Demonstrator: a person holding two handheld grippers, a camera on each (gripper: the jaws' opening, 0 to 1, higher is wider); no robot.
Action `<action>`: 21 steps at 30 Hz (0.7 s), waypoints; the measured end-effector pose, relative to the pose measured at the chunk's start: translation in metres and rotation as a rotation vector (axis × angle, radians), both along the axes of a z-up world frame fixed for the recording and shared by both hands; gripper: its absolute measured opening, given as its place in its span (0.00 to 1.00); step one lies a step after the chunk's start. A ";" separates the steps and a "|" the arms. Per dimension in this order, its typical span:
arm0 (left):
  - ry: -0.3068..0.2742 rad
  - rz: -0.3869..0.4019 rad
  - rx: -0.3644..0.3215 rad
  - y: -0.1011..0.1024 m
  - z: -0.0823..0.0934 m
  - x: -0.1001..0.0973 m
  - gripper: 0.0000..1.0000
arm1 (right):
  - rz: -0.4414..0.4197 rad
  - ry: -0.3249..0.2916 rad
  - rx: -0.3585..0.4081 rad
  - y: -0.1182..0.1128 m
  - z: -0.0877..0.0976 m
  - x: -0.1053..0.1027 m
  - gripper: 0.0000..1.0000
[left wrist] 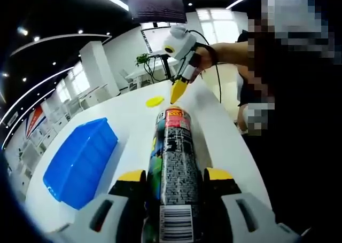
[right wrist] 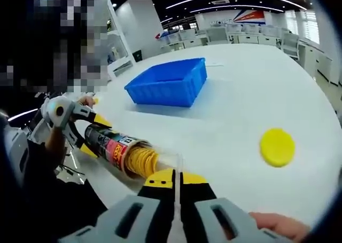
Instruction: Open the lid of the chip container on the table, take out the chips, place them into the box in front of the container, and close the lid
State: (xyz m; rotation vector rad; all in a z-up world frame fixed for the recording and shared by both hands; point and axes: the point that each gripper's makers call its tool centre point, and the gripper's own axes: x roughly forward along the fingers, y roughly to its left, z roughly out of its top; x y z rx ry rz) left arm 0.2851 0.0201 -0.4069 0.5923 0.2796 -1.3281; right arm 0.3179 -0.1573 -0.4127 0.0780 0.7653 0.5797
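Observation:
The chip container (left wrist: 173,147), a dark printed tube, lies tilted away from me with my left gripper (left wrist: 173,174) shut around its lower body. Its open mouth (left wrist: 177,114) points at my right gripper (left wrist: 178,91), whose yellow tips are together just beyond it. In the right gripper view the container (right wrist: 109,143) shows a stack of yellow chips (right wrist: 140,161) sticking out in a clear tray (right wrist: 172,163). My right gripper (right wrist: 177,179) is shut on that tray's thin edge. The yellow lid (right wrist: 277,147) (left wrist: 155,101) lies flat on the table. The blue box (right wrist: 170,83) (left wrist: 80,160) stands open.
The white table (right wrist: 240,93) stretches wide around the box and lid. A person's body (left wrist: 299,120) stands close at the table's edge, and a hand (right wrist: 278,224) holds the right gripper. Desks and chairs (right wrist: 251,34) fill the room behind.

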 end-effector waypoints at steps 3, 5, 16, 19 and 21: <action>0.001 0.001 -0.001 0.000 0.000 0.000 0.44 | 0.008 -0.017 -0.013 0.000 0.001 0.001 0.03; 0.003 0.001 -0.005 0.000 0.000 0.000 0.44 | 0.018 -0.070 -0.022 0.001 0.004 0.005 0.03; 0.001 0.001 -0.008 0.001 0.001 0.001 0.44 | -0.033 -0.223 0.043 -0.005 0.041 0.024 0.19; 0.001 0.001 -0.010 0.001 0.001 0.001 0.44 | -0.040 -0.267 0.062 -0.008 0.056 0.028 0.20; 0.002 0.000 -0.011 0.001 0.000 0.001 0.44 | -0.032 -0.284 0.089 -0.007 0.068 0.028 0.20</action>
